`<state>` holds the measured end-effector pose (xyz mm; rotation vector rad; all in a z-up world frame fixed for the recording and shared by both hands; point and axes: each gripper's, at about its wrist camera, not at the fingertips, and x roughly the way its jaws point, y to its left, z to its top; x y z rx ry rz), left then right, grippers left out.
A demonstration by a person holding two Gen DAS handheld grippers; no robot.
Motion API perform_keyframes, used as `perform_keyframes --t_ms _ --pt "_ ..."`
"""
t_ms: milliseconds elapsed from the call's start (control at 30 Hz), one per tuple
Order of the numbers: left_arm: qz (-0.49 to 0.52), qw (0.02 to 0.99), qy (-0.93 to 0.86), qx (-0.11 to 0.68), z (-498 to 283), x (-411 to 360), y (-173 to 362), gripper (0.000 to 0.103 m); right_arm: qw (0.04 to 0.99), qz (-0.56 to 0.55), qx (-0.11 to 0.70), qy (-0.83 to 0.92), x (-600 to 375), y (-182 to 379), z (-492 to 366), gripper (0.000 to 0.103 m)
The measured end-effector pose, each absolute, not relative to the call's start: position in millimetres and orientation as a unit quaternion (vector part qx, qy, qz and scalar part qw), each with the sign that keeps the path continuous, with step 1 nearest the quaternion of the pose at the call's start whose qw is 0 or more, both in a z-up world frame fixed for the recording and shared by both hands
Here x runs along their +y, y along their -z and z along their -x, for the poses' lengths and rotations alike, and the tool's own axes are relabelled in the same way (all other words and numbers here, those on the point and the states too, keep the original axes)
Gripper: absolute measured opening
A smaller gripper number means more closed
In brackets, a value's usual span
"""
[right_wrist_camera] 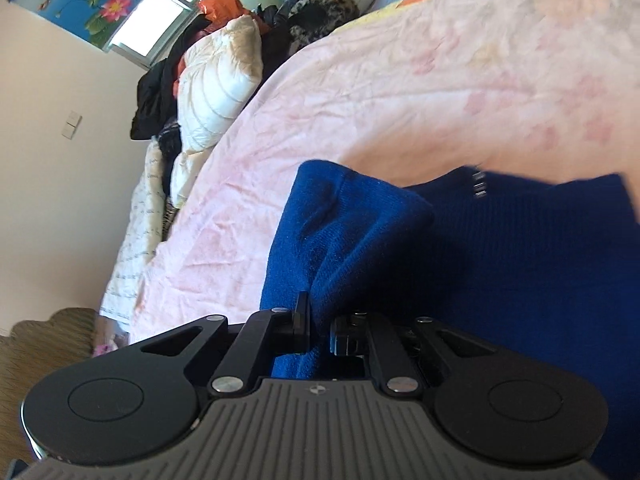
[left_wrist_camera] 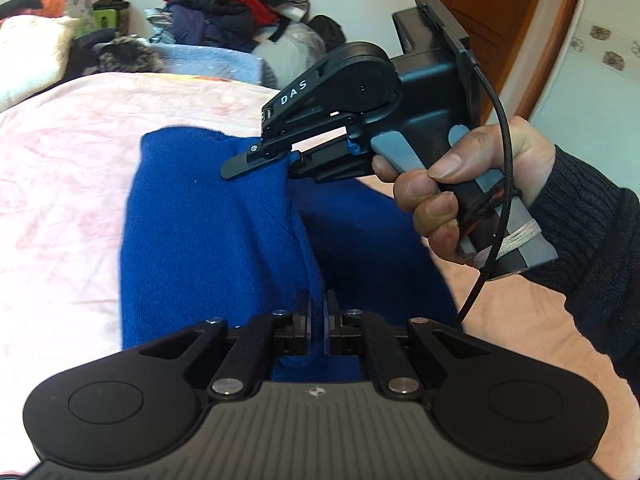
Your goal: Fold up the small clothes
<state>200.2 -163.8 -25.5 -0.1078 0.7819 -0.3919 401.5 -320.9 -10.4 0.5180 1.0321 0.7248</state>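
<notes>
- Left wrist view: the left gripper (left_wrist_camera: 318,322) has its jaws drawn close together, pinching a ridge of the blue knit garment (left_wrist_camera: 208,216) between the two pads.
- Ahead of those jaws, the garment rises in a lifted fold, with its lit panel spreading to the left of the jaws and a darker, shaded panel dropping away to the right.
- Farther ahead of the left jaws, at the far end of the same fold, the right gripper (left_wrist_camera: 280,160) is clamped on the garment's upper edge; its fingers (left_wrist_camera: 240,166) point leftward across the view.
- A hand (left_wrist_camera: 460,184) in a dark ribbed sleeve holds that gripper's handle, to the right of and beyond the left jaws, with a black cable (left_wrist_camera: 496,184) looping down past it.
- Under the garment lies the pink bedspread (left_wrist_camera: 60,184), stretching left of the jaws; beyond it sits a pile of clothes (left_wrist_camera: 224,4).
- Right wrist view: the right gripper (right_wrist_camera: 320,330) has its jaws nearly together with blue cloth bunched between them, so it is gripping the blue knit garment (right_wrist_camera: 352,232).
- From those jaws the fabric peaks up and ahead, then spreads flat to the right in shadow.
- Pink bedspread (right_wrist_camera: 400,92) fills the space ahead and left of the jaws, with a cream quilted pillow (right_wrist_camera: 216,92) at its far left edge.
</notes>
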Motion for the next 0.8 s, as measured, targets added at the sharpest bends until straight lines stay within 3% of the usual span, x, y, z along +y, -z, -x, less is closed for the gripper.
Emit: perform_keyframes --t_ms 367,733,767,800 --pt "0.021 0.876 0.260 0.405 -194.8 -249.2 42.7 0.005 0.814 -0.210 0.473 -0.265 -426.5 26.3 -375.3 0.013" --pt "0.023 0.859 0.258 0.441 -217.2 -264.6 71.4 0.005 0.807 -0.251 0.469 -0.255 -450.5 57.6 -372.3 0.009" --pt "0.023 0.860 0.262 0.438 -218.0 -264.4 71.7 0.005 0.804 -0.264 0.471 -0.250 -452.3 64.5 -371.5 0.016" --pt "0.022 0.859 0.266 0.437 -219.1 -265.0 71.5 0.005 0.803 -0.276 0.468 -0.244 -453.9 68.4 -370.6 0.015"
